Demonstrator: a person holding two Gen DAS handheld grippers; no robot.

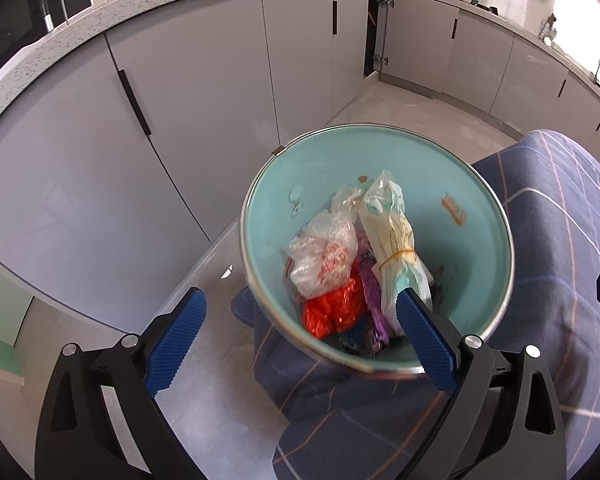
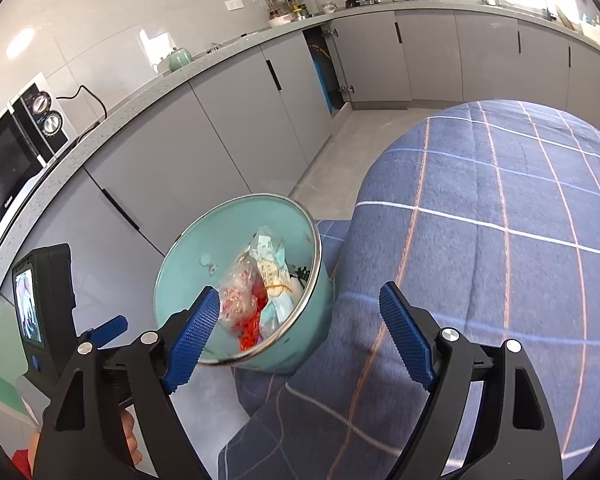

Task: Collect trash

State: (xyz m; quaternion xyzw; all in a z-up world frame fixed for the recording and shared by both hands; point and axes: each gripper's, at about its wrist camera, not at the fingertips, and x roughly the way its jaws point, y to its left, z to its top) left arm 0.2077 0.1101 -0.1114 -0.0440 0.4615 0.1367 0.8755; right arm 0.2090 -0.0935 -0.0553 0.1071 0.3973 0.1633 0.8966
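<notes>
On the kitchen floor, beside the person's leg in blue checked fabric [image 2: 480,220], a round teal enamel bin with a steel rim [image 1: 452,184] is standing with the collected trash inside.

Contents, itemised: a clear crinkled plastic bag with red print [image 1: 324,256]; a crumpled red-orange plastic bag [image 1: 332,312]; a purple foil wrapper [image 1: 370,292]; a pale yellow-and-mint packet bound with a rubber band [image 1: 392,240].

Left claw [image 1: 300,344]: its jaws are standing wide apart and gripping nothing; the right-hand pad is overlapping the bin's near rim in the left wrist view, though contact cannot be told.

Right claw [image 2: 304,332]: likewise wide open and empty, hovering above the near rim and the leg.

Step in hand, as a judgement: the trash is sitting in the bin already, so the work appears to be between items or near its close. The next move is calling for either a search for further litter or a firm pinch on the bin's rim, with care not to tip it.

Views compared: the left wrist view is looking almost straight down into the bin, separating each item. The right wrist view is showing the bin's outer wall, the left device with its small screen [image 2: 30,304], a black-fronted microwave [image 2: 8,172] on the grey speckled worktop [image 2: 148,88], and more of the grey cabinets [image 2: 240,120].
</notes>
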